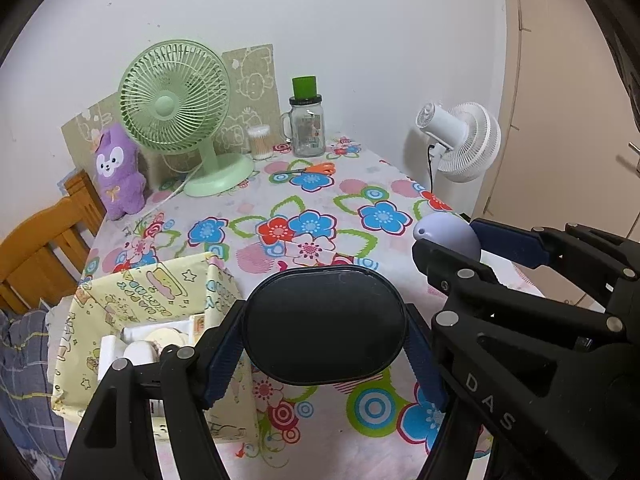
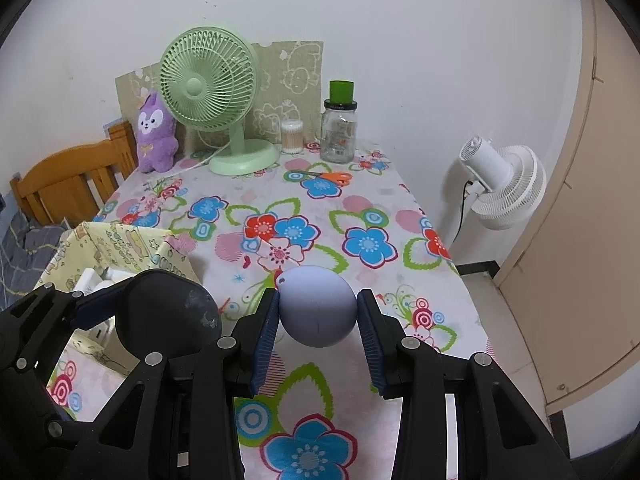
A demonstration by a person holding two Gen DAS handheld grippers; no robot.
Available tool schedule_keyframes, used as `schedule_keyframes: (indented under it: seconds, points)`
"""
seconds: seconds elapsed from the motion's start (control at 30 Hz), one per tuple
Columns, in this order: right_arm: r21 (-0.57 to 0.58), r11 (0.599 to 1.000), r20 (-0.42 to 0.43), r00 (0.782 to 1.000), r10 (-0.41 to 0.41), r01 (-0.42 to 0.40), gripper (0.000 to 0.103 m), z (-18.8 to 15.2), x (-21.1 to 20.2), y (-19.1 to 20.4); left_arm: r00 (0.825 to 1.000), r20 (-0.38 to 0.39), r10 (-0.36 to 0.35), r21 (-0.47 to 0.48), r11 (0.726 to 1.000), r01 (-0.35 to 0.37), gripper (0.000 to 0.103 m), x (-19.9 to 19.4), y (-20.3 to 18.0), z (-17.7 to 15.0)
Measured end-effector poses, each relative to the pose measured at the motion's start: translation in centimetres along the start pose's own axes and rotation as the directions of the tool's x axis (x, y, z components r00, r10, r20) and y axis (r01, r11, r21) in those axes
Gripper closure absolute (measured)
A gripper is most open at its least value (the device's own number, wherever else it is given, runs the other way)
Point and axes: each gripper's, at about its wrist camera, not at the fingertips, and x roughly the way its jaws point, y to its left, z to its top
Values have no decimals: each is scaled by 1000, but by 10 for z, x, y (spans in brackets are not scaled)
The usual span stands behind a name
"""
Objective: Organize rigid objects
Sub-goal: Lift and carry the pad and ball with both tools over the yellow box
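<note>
My left gripper (image 1: 325, 344) is shut on a black oval case (image 1: 325, 326) and holds it above the table, just right of a yellow patterned storage box (image 1: 160, 292). The box holds several white and cream items. My right gripper (image 2: 317, 320) is shut on a lilac round object (image 2: 317, 306) and holds it above the flowered tablecloth (image 2: 360, 216). The right gripper with the lilac object (image 1: 448, 236) shows at the right of the left wrist view. The black case (image 2: 168, 312) and the box (image 2: 120, 240) show at the left of the right wrist view.
At the table's far end stand a green desk fan (image 1: 176, 104), a purple plush (image 1: 118, 172), a cotton-swab jar (image 1: 259, 142) and a glass jar with a green cap (image 1: 307, 124). Orange scissors (image 1: 316, 169) lie near them. A wooden chair (image 1: 44, 240) stands left, a white floor fan (image 1: 464, 140) right.
</note>
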Motion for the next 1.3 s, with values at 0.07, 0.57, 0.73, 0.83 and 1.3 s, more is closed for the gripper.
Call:
schedule_keyframes:
  seconds: [0.07, 0.57, 0.73, 0.83, 1.3]
  points:
    - [0, 1000, 2, 1000, 6, -6, 61, 1, -2, 2, 1000, 4, 2, -1, 1000, -2, 27, -3, 3, 0]
    - [-25, 998, 22, 998, 53, -52, 61, 15, -7, 32, 999, 15, 33, -18, 999, -33, 27, -16, 32, 5]
    - [-41, 997, 27, 997, 70, -69, 61, 21, -6, 44, 999, 20, 46, -30, 999, -45, 27, -19, 43, 5]
    - [-50, 996, 24, 996, 80, -79, 61, 24, -4, 51, 998, 18, 54, -38, 998, -54, 27, -19, 51, 4]
    - [-94, 988, 5, 992, 125, -124, 61, 29, 11, 90, 995, -7, 96, -66, 993, -96, 27, -15, 89, -7]
